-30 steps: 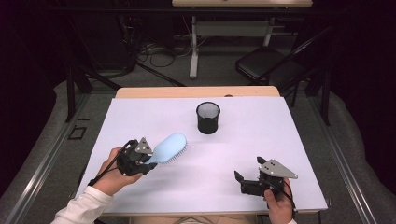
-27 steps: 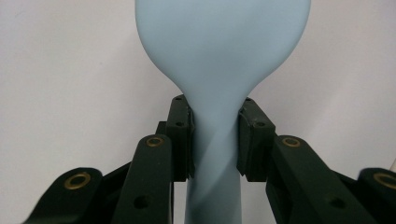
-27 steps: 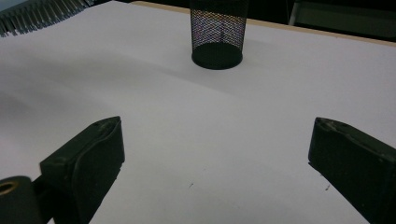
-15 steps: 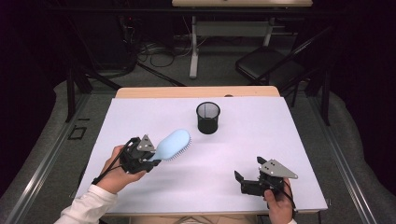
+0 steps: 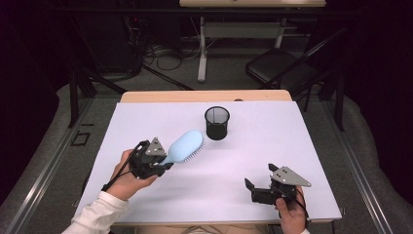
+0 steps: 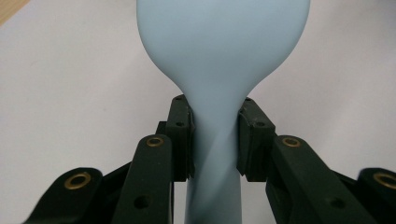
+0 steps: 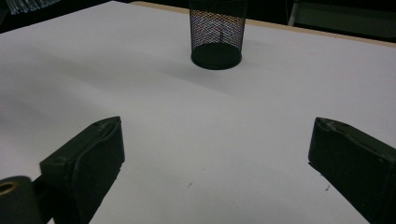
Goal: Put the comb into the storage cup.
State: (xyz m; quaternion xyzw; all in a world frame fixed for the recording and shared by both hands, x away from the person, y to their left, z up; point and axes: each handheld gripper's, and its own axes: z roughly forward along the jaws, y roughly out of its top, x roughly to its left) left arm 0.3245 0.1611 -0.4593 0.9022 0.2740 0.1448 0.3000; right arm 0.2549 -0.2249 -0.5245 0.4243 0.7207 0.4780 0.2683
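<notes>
A light blue hairbrush point(image 5: 187, 145) is lifted above the white tabletop point(image 5: 272, 146), bristles facing down and head pointing toward a black mesh cup point(image 5: 217, 123). My left gripper point(image 5: 163, 163) is shut on its handle. In the left gripper view both pads clamp the narrow handle just below the brush's point(image 6: 219, 51) wide head, at my left gripper point(image 6: 215, 135). My right gripper point(image 5: 251, 191) rests near the front right of the table, open and holding nothing. In the right gripper view its jaws point(image 7: 217, 140) stand wide apart, aimed at the mesh cup point(image 7: 217, 35).
The mesh cup stands upright at the table's middle back, just right of the brush head. A wooden table edge point(image 5: 204, 96) runs along the back. Beyond it are a black chair point(image 5: 282, 68), desk legs point(image 5: 201, 53) and floor cables point(image 5: 156, 53).
The left gripper has carried the brush slightly up and to the back right, bringing the head closer to the mesh cup. The right gripper has not moved.
</notes>
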